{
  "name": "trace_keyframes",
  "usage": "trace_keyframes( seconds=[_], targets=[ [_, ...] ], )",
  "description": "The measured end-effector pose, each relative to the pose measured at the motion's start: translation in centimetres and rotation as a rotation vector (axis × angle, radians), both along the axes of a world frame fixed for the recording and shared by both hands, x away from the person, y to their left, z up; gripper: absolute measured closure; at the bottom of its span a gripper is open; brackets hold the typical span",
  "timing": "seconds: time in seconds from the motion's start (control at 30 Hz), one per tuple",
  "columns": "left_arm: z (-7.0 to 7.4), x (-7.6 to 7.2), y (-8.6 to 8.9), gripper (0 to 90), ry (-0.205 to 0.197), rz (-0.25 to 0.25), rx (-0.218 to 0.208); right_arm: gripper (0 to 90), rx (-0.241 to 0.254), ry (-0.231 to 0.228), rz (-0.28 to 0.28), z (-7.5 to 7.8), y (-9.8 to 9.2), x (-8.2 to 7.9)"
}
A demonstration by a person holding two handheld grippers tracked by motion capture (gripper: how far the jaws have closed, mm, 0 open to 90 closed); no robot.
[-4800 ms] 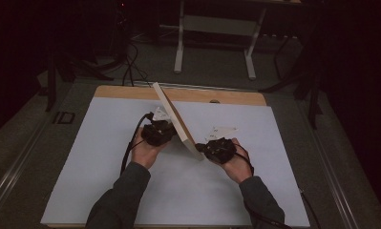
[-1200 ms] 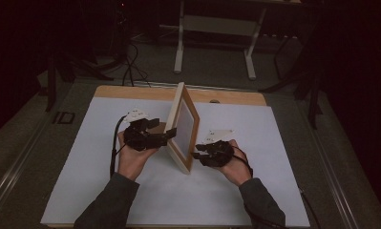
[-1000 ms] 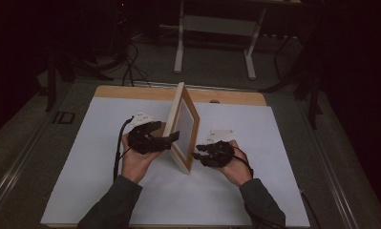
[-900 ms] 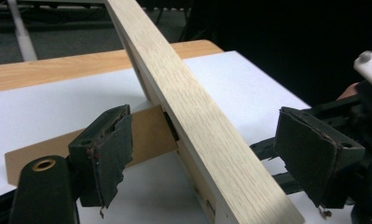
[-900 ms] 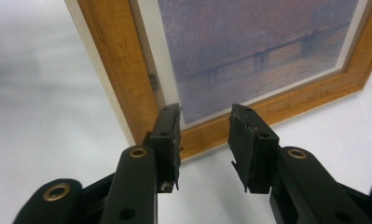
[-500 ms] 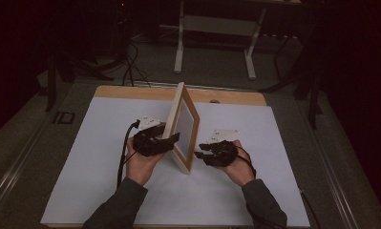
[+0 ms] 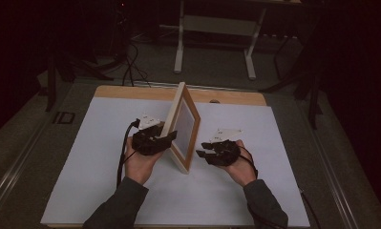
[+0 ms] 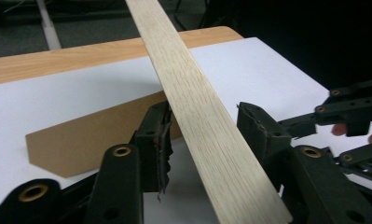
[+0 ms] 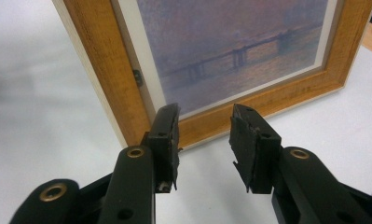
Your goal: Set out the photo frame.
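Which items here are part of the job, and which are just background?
In the job:
- picture frame, standing on the table
- its brown back stand
- left gripper, jaws either side of the frame's edge
- right gripper, open, facing the picture

Just there:
- white table cover
- metal stand legs on the floor behind
- floor cables

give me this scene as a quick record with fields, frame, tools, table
picture frame: wooden, stands upright on edge on the white sheet, holding a hazy print of a bridge
back stand: brown board, folded out behind the frame
left tool: jaws open, one on each side of the frame's edge, not clamped
right tool: jaws open, pointing at the picture side, just short of the frame
surface: white sheet over a wooden table
hands: one on each tool
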State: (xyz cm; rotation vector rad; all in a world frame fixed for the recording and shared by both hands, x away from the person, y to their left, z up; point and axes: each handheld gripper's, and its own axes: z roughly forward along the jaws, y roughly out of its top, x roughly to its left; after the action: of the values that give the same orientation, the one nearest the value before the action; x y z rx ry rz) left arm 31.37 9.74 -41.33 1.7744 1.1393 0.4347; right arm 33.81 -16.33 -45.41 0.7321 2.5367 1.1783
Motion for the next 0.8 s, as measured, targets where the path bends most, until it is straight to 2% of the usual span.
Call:
trace_keyframes(
  seconds=[0.17, 0.47, 0.8],
  targets=[
    [0.0, 0.2, 0.4, 60.5, 0.006, 0.0, 0.005, 61.5, 0.008, -0.006, -0.008, 0.2, -0.3, 0.1],
    [0.0, 1.0, 1.6, 68.2, 0.014, 0.015, -0.016, 61.3, 0.004, -0.012, -0.011, 0.5, -0.3, 0.1],
    [-0.2, 1.6, 2.5, 69.9, 0.005, -0.024, -0.02, 60.8, 0.008, -0.017, -0.024, 0.8, -0.9, 0.2]
  ],
)
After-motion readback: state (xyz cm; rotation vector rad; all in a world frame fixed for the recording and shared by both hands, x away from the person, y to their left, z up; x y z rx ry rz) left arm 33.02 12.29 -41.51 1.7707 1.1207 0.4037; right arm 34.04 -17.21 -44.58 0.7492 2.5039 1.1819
